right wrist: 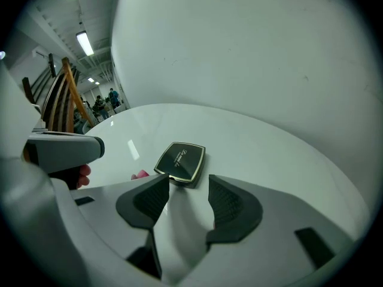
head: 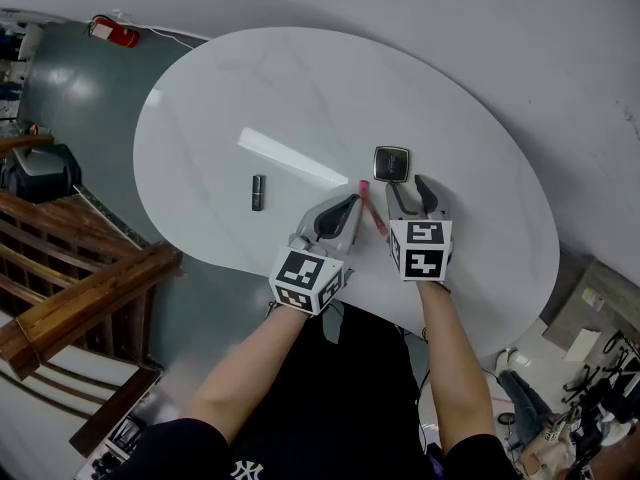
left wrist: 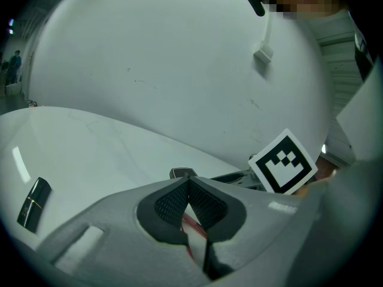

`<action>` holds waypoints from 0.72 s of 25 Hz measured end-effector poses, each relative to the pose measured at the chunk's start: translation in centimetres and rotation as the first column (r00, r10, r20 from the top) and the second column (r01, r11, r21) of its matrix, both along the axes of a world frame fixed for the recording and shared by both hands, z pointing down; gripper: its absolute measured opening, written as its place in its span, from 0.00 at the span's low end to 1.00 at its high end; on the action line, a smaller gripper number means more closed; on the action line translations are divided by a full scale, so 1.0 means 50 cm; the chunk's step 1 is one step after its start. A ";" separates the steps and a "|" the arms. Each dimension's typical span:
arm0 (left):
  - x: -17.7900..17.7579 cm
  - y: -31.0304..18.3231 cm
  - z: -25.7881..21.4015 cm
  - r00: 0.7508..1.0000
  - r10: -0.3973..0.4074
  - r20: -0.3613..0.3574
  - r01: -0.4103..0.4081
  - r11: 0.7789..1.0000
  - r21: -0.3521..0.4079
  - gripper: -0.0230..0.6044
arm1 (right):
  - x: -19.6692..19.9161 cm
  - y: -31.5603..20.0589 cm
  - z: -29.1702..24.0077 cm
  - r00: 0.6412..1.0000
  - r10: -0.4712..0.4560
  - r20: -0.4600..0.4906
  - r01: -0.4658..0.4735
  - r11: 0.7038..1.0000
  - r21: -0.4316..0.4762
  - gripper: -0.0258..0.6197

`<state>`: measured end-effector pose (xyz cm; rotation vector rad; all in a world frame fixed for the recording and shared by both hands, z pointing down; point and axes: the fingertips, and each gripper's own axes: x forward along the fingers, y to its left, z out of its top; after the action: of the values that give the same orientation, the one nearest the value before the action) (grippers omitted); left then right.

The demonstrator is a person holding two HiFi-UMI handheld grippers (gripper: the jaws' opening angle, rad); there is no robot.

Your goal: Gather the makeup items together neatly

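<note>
- The right gripper (head: 406, 184) hangs with its jaws apart and empty. The black compact (head: 392, 163) lies flat just beyond their tips.
- The left gripper (head: 350, 203) has its jaws closed tip to tip. A pink pencil (head: 373, 209) lies on the table between the two grippers.
- A black lipstick tube (head: 258, 192) lies well apart to the left, with bare tabletop all round it.
- The table's near edge runs beneath the grippers' marker cubes.
- The white oval table (head: 300, 88) is glossy. A wooden stair rail (head: 80, 288) and a red fire extinguisher (head: 113, 33) stand off to the left.
</note>
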<state>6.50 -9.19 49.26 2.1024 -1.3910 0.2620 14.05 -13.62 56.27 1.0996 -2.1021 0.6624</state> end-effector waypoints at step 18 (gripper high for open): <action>-0.016 -0.010 -0.003 1.000 -0.016 0.005 0.016 1.000 0.005 0.05 | -0.032 -0.043 0.011 0.980 -0.171 -0.103 0.173 0.985 0.018 0.58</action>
<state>5.70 -9.68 49.12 2.0945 -1.4121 0.2576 12.44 -15.78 56.84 0.9324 -2.0951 0.4868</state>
